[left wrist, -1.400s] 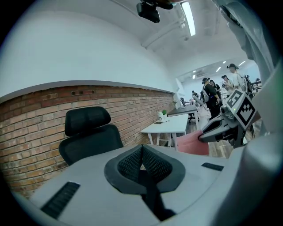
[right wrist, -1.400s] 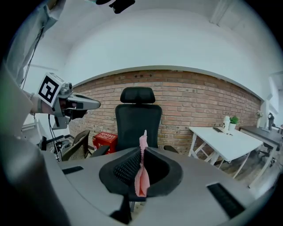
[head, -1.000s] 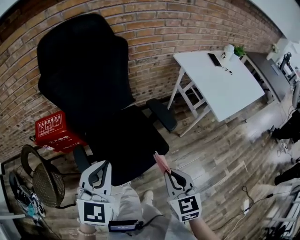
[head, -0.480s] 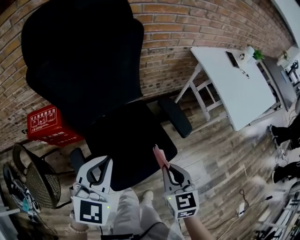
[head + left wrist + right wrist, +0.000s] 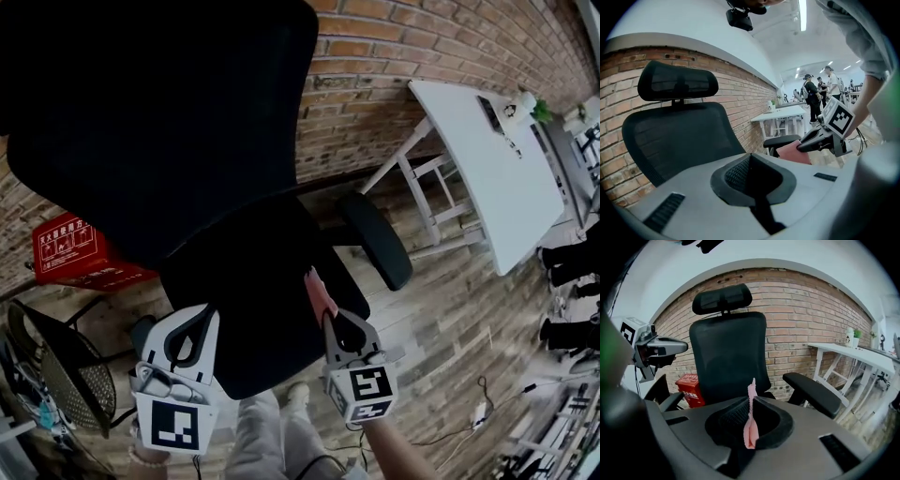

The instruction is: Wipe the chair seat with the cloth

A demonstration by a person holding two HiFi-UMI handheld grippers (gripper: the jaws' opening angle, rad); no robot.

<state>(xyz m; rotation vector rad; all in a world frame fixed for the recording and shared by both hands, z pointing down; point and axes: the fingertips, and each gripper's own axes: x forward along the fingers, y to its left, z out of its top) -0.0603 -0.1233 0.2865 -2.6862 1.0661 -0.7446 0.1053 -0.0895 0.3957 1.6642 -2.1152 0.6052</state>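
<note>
Right now I have the right gripper [image 5: 330, 322] clamped on the pink cloth [image 5: 317, 289], its free edge upright near the front of the black chair seat [image 5: 248, 272], seemingly ready to wipe, while the left gripper [image 5: 200, 323] waits alongside, closed on nothing.

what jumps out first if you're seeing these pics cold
The big black office chair against the brick wall fills the upper left of the head view. Next comes the pink cloth, pinched in the right tongs at the front right edge of the seat, while the left tongs are shut and empty. A red box sits at the far left.
</note>
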